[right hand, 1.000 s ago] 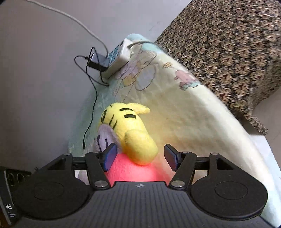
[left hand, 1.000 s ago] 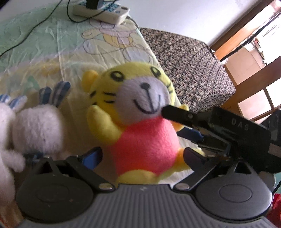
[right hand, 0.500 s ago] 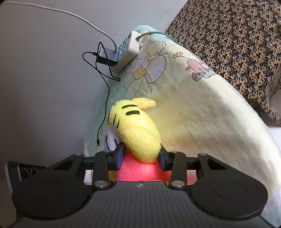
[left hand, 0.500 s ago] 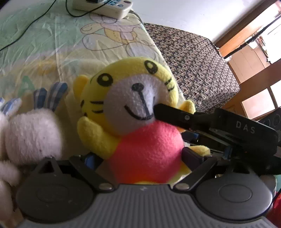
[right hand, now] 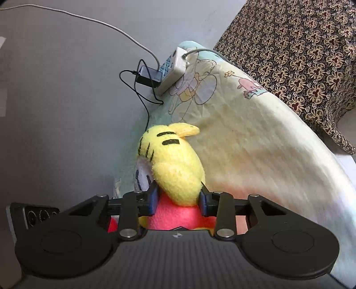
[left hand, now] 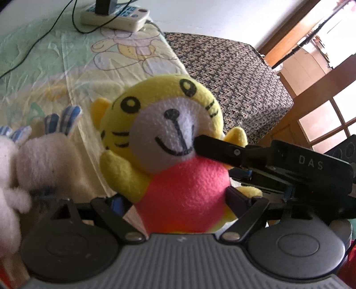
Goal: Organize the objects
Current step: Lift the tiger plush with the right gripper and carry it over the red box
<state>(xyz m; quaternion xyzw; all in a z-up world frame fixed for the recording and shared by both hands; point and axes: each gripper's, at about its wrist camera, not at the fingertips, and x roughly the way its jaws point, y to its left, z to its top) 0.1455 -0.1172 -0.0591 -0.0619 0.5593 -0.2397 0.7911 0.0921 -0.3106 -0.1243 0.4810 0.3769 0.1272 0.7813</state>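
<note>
nearest in the left wrist view, the left claw (left hand: 178,200) is closing around the pink belly of the tiger toy (left hand: 175,160), its fingers at both flanks; whether the pads press yet i cannot tell. the right claw (right hand: 178,200) is closing too, and already pinches the toy's yellow arm, which bulges between the pads. in the left view that claw reaches in from the right, one finger lying across the tiger's cheek.

the tiger sits upright on the bed (left hand: 55,73), on a pale cartoon-print sheet, facing the left camera. just beside it, at the left edge, are white bunny toys (left hand: 37,155) with blue checked ears.

to do this grasp well, i judge the left claw should squeeze only until the plush gives a little, staying low on the belly so the toy doesn't pop out upward. the arm hold is thin and may slip, so lift with both claws together and keep clear of the bunnies.

farther back lie a power strip (left hand: 115,15) with its cables, then a patterned cover (left hand: 233,73).
</note>
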